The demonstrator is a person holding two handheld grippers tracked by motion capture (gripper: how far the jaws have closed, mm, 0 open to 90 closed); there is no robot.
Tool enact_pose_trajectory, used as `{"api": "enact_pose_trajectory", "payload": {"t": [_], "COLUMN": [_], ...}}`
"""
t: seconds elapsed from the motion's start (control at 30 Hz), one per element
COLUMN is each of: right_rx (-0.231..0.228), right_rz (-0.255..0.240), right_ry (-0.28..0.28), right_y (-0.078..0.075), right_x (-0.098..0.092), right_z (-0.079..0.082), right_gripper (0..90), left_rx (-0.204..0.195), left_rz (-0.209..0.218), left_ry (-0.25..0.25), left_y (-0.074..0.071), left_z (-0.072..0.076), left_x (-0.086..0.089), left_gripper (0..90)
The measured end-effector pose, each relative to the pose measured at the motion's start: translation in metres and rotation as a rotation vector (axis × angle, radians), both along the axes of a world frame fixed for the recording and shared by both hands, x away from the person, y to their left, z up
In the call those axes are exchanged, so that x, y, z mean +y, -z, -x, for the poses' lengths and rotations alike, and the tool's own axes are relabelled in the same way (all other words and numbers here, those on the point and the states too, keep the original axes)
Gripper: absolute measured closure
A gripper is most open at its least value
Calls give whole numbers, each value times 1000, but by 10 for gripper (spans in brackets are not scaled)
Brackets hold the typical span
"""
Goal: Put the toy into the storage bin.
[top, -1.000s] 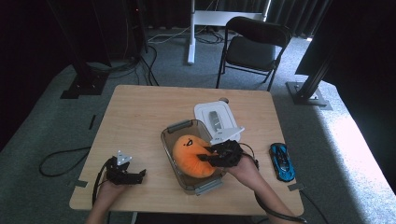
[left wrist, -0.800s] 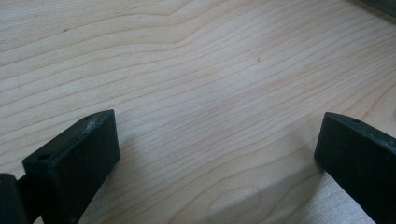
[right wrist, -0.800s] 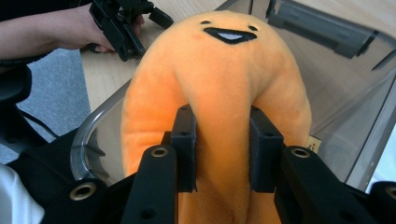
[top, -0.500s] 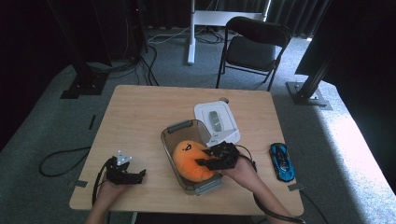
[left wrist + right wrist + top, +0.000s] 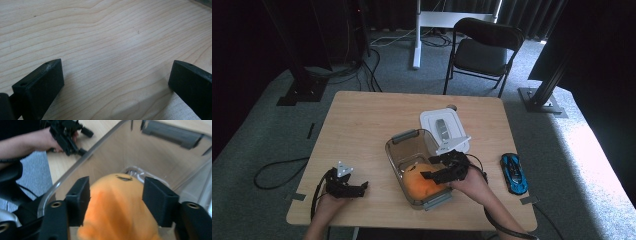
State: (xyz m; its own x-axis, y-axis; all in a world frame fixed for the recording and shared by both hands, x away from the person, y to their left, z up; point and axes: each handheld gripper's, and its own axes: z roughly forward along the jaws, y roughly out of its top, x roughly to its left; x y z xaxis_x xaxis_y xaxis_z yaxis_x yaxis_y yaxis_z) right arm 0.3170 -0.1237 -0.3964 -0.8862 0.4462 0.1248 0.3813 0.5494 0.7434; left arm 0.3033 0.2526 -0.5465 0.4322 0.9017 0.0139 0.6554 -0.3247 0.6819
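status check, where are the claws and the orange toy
Right claw jaws just opening, straddling orange toy inside clear bin. Left claw open over bare table.

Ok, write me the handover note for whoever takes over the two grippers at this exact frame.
Right gripper: inside the clear container, jaws have just been opening around the orange soft toy; whether the pads have cleared it is hard to tell.
Left gripper: open, empty, resting on the table left of the container.
White lid lies beside the container's far corner; blue toy car sits at the table's right edge.
Done: toy in container.
Left, probably: withdraw the right gripper, perhaps fit the lid.
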Motion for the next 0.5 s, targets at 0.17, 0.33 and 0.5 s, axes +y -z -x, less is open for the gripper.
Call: {"api": "enact_pose_trajectory", "payload": {"t": [0.17, 0.33, 0.5], "right_rx": [-13, -25, -28], "right_rz": [-36, -70, -109], "right_ry": [64, 139, 232], "right_y": [-6, -10, -11], "right_x": [-17, -38, -64], "right_z": [-3, -7, -11], "right_gripper": [241, 151, 114], "left_rx": [1, 1, 1], "left_rz": [0, 0, 0], "left_ry": [0, 0, 0], "left_y": [0, 0, 0], "left_z": [0, 0, 0], "left_x": [0, 0, 0], "left_gripper": [4, 4, 4]}}
